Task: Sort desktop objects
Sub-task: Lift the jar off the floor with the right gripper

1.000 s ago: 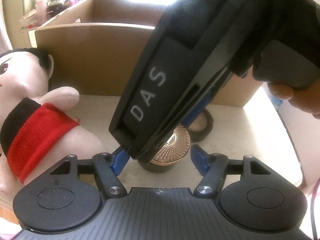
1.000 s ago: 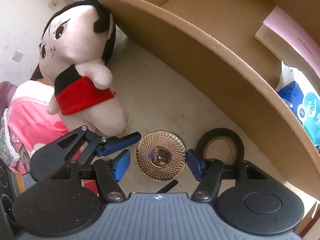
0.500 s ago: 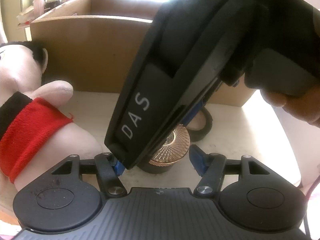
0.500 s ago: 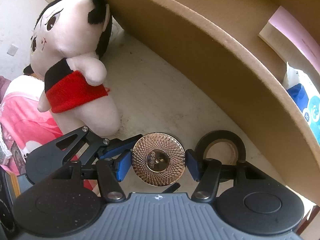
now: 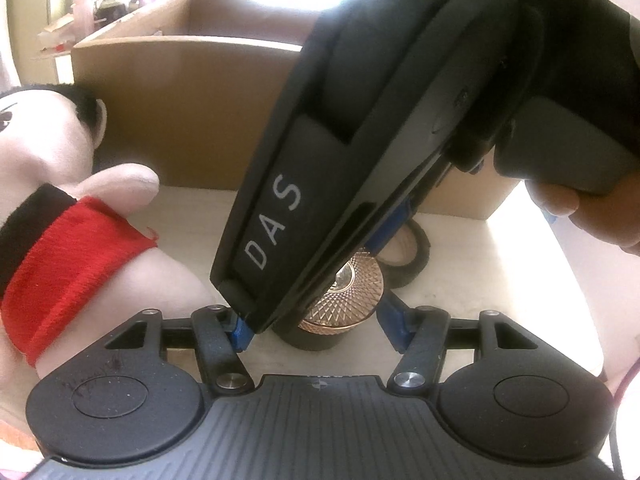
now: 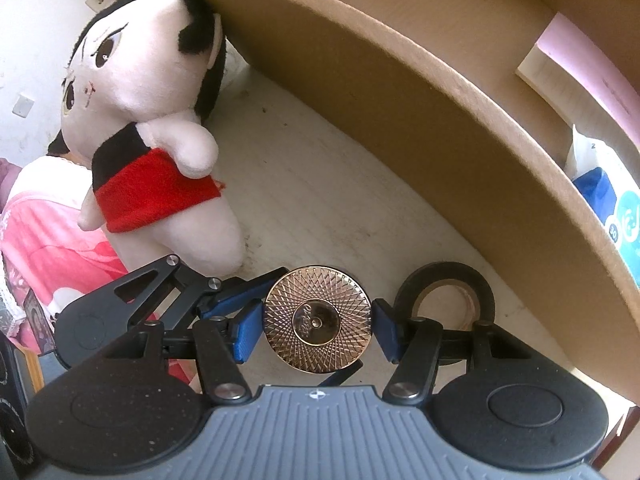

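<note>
A round jar with a gold patterned lid [image 6: 318,319] [image 5: 348,294] stands on the white table. My right gripper [image 6: 316,330] is above it, its blue pads on either side of the lid, close but with slight gaps. My left gripper [image 5: 318,322] is open, level with the jar's black base, pads on either side and apart from it. The right gripper's black body [image 5: 360,140] fills the left wrist view. A black tape roll [image 6: 444,294] lies just right of the jar.
A plush doll [image 6: 156,136] in a red top stands to the left, close to the left gripper. A large open cardboard box [image 6: 420,120] stands behind, holding a pink-covered pad [image 6: 580,68] and a blue packet [image 6: 612,216]. Pink fabric [image 6: 44,232] lies at far left.
My right gripper has come down over the jar, and its pads have narrowed toward the lid. My left gripper has stayed open around the jar's base.
</note>
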`<state>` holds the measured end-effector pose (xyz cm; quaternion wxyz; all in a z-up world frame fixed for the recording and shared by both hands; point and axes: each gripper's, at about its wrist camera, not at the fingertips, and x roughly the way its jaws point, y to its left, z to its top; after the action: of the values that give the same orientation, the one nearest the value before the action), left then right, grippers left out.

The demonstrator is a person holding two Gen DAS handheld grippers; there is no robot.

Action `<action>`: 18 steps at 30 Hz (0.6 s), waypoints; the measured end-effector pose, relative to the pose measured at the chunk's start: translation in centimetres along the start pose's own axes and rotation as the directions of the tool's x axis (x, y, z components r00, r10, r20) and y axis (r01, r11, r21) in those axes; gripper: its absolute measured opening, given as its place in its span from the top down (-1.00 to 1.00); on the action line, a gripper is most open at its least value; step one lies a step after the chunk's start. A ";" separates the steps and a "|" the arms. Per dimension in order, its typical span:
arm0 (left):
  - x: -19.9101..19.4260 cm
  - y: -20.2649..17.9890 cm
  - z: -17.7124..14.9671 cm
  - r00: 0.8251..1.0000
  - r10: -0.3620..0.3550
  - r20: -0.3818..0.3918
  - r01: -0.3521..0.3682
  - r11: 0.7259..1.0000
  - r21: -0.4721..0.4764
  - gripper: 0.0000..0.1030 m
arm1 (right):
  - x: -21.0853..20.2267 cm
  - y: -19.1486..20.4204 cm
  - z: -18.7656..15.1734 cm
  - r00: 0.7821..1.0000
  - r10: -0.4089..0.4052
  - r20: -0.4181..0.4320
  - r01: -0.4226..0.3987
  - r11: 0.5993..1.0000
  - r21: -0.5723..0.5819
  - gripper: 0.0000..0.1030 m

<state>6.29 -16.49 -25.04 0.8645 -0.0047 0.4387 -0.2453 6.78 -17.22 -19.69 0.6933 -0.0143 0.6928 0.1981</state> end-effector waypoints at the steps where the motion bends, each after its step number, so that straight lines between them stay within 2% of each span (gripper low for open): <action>1: -0.2 0.0 0.0 1.000 0.002 0.004 -0.002 1.000 -0.001 -0.19 | -0.1 0.0 -0.1 1.000 0.000 0.002 0.000 1.000 -0.001 -0.20; 12: -3.3 0.5 0.7 0.999 0.031 0.043 -0.031 0.999 -0.016 -0.19 | -2.7 0.4 -0.9 0.999 0.025 0.039 -0.025 1.000 0.000 -0.19; 15: -4.9 1.1 1.2 0.998 0.037 0.055 -0.036 0.999 -0.014 -0.19 | -4.0 0.5 -1.2 0.998 0.036 0.058 -0.036 0.999 0.002 -0.19; 18: -4.9 0.1 2.6 0.997 0.047 0.058 -0.048 0.999 0.005 -0.19 | -5.6 0.7 -1.6 0.996 0.047 0.072 -0.048 0.999 0.007 -0.19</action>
<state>5.94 -14.86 -19.76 0.8824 0.0013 0.4128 -0.2258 5.30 -18.48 -14.19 0.7129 0.0124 0.6684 0.2117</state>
